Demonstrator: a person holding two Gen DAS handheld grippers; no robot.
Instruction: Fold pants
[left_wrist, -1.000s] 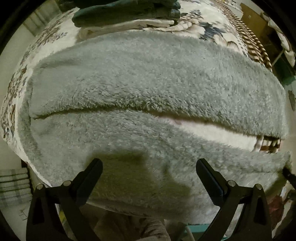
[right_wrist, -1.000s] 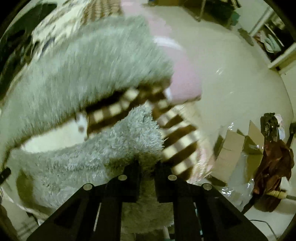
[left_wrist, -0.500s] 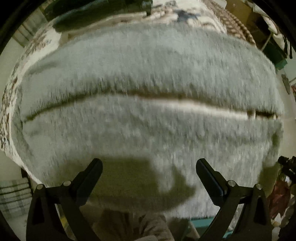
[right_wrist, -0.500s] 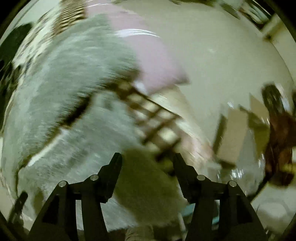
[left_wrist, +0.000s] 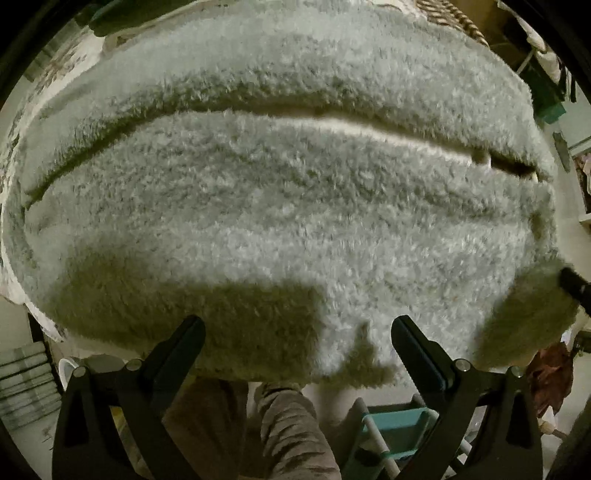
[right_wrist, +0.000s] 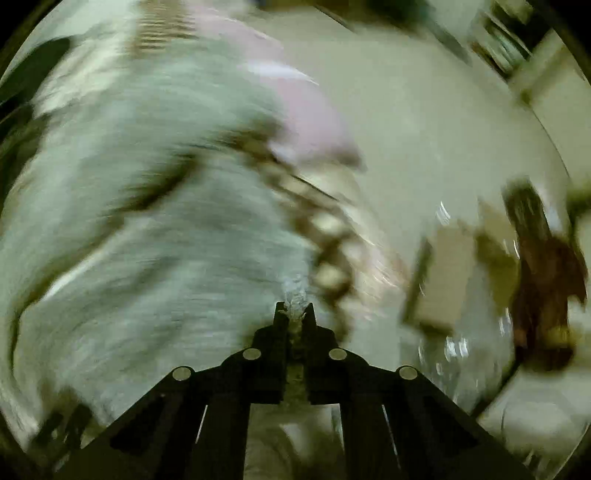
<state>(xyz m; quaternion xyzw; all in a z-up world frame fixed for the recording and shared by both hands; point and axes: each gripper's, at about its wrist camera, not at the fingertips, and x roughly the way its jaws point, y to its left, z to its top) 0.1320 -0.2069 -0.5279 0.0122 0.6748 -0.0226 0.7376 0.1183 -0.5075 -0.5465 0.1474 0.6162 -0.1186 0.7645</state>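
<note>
Two grippers are at work here, and they stand very differently. My left gripper (left_wrist: 297, 332) hangs over the pants (left_wrist: 280, 206) with its jaws spread wide and nothing between them; the grey fleece fills nearly that whole view, both legs lying side by side with a dark seam of gap running from middle left to middle right. I read that wide stance as readiness to take the near edge at the bottom of the frame, since the fabric hem sits just above the fingertips.

My right gripper (right_wrist: 294, 314) is pinched tight, and a small tuft of grey fleece pokes out between the tips at lower centre. That view is badly smeared, so I judge rather than see that this is a corner of the pants (right_wrist: 155, 221), held so the end can be carried over for a fold. In the left view the same corner lifts off at the right edge, under a dark fingertip (left_wrist: 572, 282).

The pants lie on a patterned bed cover (left_wrist: 40, 85), visible at upper left.

As for containers, a teal bin (left_wrist: 397, 432) sits low in the left view between the fingers; what is in it I cannot tell.
</note>
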